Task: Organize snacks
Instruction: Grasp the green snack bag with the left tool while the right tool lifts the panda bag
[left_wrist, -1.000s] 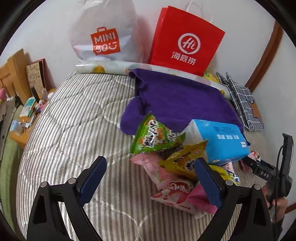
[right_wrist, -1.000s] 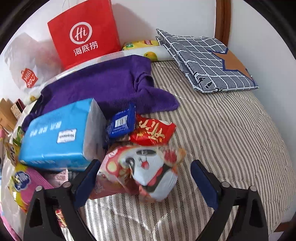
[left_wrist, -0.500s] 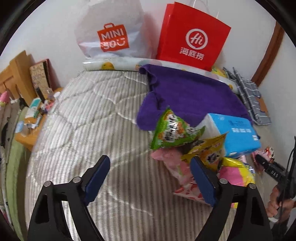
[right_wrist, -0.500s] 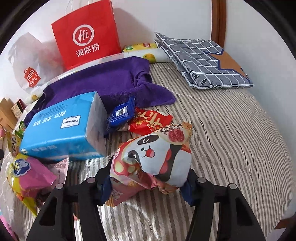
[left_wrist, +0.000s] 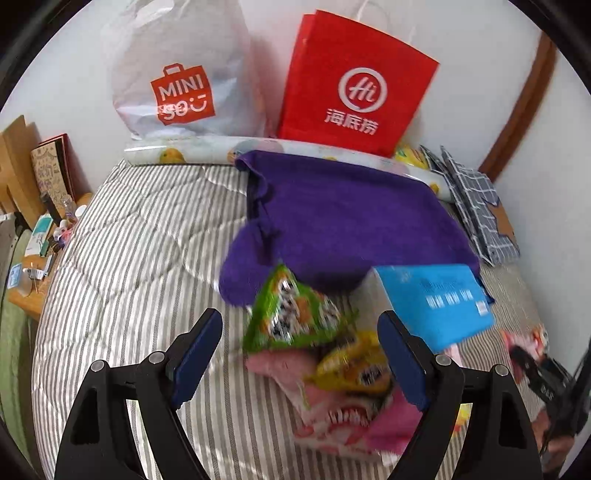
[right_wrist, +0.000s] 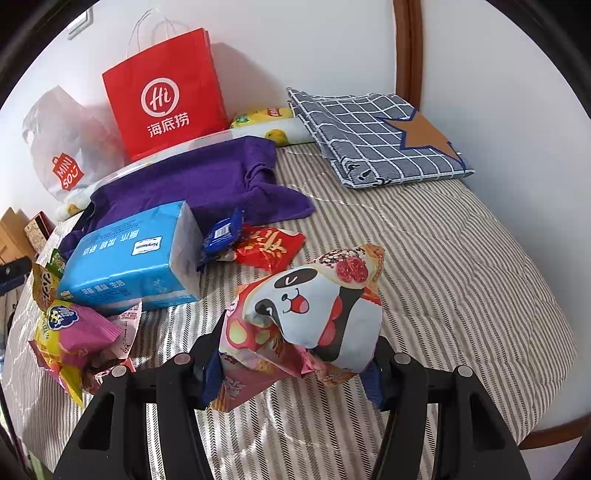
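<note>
My right gripper is shut on a panda snack bag and holds it above the striped bed. My left gripper is open and empty, its jaws wide on either side of a green snack bag. That bag tops a pile with a yellow bag and pink bags. In the right wrist view a red snack pack, a small blue pack and a pink and yellow bag lie on the bed.
A blue tissue pack lies by the snacks on a purple towel. A red paper bag and a white plastic bag stand at the wall. A checked cushion lies at the far right. A cluttered bedside table is left.
My right gripper shut on the panda bag and lifted it off the bed. My left gripper moved right, so the green bag now sits between its open jaws.
</note>
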